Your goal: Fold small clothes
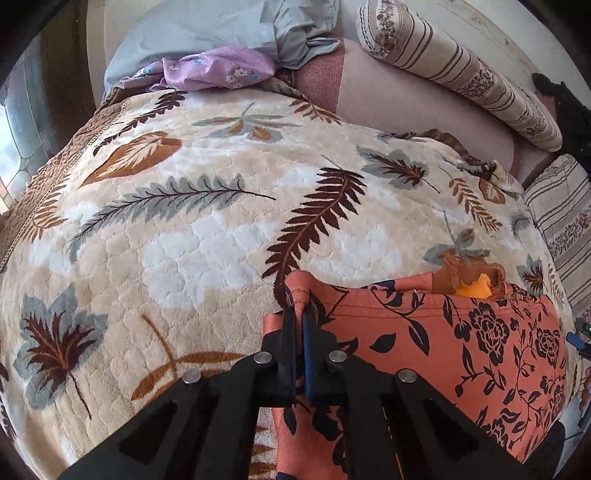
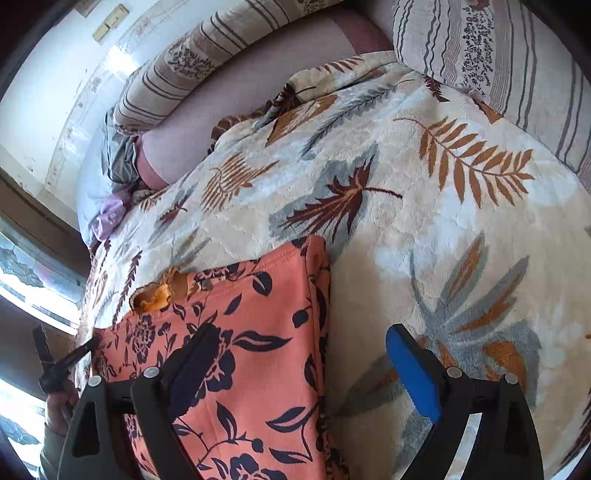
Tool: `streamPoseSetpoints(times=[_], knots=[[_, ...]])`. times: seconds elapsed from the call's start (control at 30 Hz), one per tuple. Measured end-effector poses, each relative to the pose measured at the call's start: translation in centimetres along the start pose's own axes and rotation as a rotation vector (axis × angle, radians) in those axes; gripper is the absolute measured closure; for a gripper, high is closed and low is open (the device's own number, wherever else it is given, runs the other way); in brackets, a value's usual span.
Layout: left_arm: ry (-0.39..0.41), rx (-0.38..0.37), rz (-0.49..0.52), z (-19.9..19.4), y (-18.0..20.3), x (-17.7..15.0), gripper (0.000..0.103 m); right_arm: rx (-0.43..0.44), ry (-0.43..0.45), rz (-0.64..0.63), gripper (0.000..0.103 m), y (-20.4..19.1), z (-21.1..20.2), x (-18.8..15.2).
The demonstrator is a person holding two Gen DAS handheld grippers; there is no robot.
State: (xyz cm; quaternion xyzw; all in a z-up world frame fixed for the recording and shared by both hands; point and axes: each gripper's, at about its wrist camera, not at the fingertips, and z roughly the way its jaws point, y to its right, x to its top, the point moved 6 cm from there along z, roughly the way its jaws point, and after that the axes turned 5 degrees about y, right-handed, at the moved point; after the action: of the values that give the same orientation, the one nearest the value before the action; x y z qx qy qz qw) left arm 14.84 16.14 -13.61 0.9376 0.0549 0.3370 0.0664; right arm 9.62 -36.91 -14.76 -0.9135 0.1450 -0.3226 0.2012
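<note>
An orange garment (image 1: 461, 343) with a dark floral print lies flat on a leaf-patterned blanket (image 1: 184, 229). A small brown and yellow piece (image 1: 469, 282) sits at its far edge. My left gripper (image 1: 299, 317) is shut on the garment's near-left corner. In the right wrist view the garment (image 2: 255, 332) lies at the lower left. My right gripper (image 2: 303, 343) is open wide, hovering over the garment's right edge, one finger (image 2: 195, 362) above the cloth and the blue-padded finger (image 2: 413, 373) above the blanket (image 2: 424, 221). The left gripper shows at the far left of that view (image 2: 70, 358).
Striped floral bolster pillows (image 1: 461, 70) lie along the back and right. A lilac cloth (image 1: 218, 68) and a grey-blue sheet (image 1: 221, 26) are heaped at the far end. A pink mattress surface (image 1: 399, 99) shows behind the blanket. A window (image 2: 33, 266) is at the left.
</note>
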Motion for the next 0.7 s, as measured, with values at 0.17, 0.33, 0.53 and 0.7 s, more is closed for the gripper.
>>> streamPoseSetpoints(times=[0.17,0.33,0.53,0.7], knots=[[0.001,0.001,-0.009,0.3,-0.1,-0.2,0.100,-0.002,-0.047,0.028,0.009,0.2,2.7,1.5],[0.007,0.001,-0.010,0.4,0.1,-0.2,0.101,-0.084,-0.137,-0.111,0.049,-1.3,5.5,1.3],[0.104,-0.009,0.008,-3.0,0.5,0.6,0.101,-0.141,-0.052,-0.311,0.096,-6.0,2.4,1.8],[0.202,0.024,0.020,-6.3,0.5,0.8,0.101,-0.110,0.102,-0.333,0.096,-8.0,-1.7,3.6]])
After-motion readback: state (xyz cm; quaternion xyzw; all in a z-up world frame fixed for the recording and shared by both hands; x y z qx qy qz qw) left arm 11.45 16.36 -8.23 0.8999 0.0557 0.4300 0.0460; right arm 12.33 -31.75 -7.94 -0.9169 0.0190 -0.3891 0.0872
